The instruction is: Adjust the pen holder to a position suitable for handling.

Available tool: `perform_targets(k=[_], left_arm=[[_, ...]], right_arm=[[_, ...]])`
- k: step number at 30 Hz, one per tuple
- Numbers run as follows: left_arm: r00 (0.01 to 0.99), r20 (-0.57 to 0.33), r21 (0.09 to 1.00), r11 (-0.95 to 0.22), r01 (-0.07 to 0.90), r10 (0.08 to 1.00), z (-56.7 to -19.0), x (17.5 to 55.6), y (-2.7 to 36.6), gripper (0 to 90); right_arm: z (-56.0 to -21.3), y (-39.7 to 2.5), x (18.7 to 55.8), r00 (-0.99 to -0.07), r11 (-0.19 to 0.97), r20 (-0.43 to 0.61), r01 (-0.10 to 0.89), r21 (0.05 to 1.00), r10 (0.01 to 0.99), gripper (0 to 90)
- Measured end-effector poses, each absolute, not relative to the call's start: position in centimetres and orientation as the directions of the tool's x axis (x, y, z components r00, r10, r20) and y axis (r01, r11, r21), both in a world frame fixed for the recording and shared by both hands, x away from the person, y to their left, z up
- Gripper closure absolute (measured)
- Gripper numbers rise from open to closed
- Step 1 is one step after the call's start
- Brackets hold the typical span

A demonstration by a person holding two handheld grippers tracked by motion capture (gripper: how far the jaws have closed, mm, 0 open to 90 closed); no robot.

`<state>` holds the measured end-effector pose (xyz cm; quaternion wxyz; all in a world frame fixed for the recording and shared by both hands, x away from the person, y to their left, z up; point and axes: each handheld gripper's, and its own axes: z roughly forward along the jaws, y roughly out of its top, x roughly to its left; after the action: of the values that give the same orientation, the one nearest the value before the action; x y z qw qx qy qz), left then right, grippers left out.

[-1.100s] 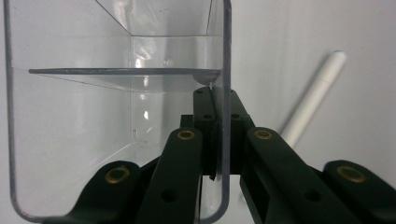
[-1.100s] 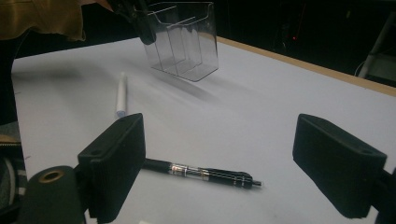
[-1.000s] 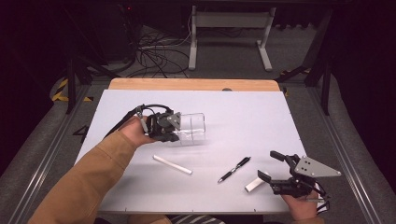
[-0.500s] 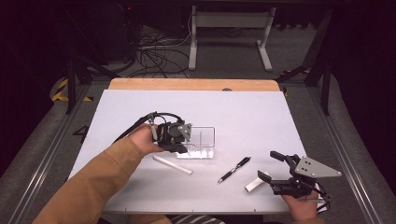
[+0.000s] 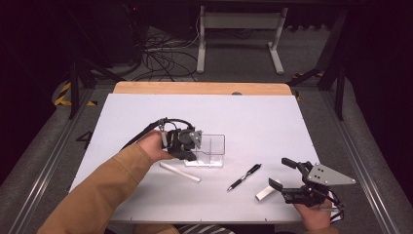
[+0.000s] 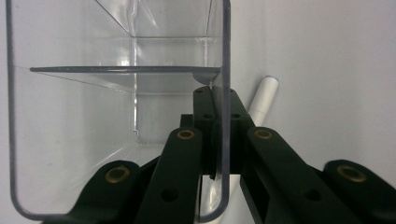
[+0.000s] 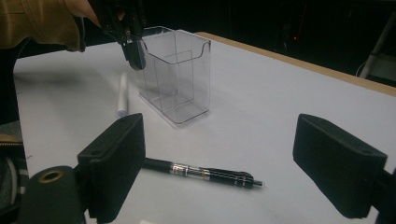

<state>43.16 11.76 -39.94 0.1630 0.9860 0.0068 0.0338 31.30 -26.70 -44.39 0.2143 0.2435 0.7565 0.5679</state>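
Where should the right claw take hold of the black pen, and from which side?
Best mid-barrel, from above, jaws across its width: the black pen lies flat on the table with bare space alongside, and the open right claw sits near it.

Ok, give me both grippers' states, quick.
Left gripper: shut on the clear box wall.
Right gripper: open, holding nothing.

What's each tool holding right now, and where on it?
The left tool is clamped on the clear plastic holder, pinching the top rim of one side wall. The right tool is open and holds nothing; the black pen lies on the table beyond it.
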Motion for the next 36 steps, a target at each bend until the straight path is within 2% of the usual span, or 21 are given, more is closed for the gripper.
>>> perform_targets(k=[26, 28, 32, 35, 36], left_arm=[[0.996, 0.087, 0.323, -0.947, -0.008, 0.022, -40.1, 43.1, 10.4, 86.4], [0.995, 0.096, 0.336, -0.942, -0.003, 0.031, -39.9, 43.0, 10.5, 81.4], [0.995, 0.088, 0.369, -0.93, 0.009, 0.045, -39.4, 43.2, 11.2, 78.5], [0.995, 0.081, 0.389, -0.921, 0.017, 0.053, -39.0, 43.1, 11.5, 68.6], [0.996, 0.078, 0.383, -0.923, 0.017, 0.051, -38.9, 43.0, 11.6, 68.6]], right_arm=[[-44.4, -26.7, 31.3, -0.791, 0.238, -0.048, 0.124, 0.963, 0.61, 17.4], [-44.4, -26.7, 31.3, -0.791, 0.238, -0.048, 0.125, 0.963, 0.61, 17.4], [-44.4, -26.7, 31.3, -0.79, 0.238, -0.047, 0.127, 0.963, 0.611, 17.4], [-44.4, -26.7, 31.3, -0.789, 0.236, -0.047, 0.125, 0.964, 0.612, 17.1], [-44.4, -26.7, 31.3, -0.789, 0.236, -0.047, 0.125, 0.964, 0.612, 17.1]])
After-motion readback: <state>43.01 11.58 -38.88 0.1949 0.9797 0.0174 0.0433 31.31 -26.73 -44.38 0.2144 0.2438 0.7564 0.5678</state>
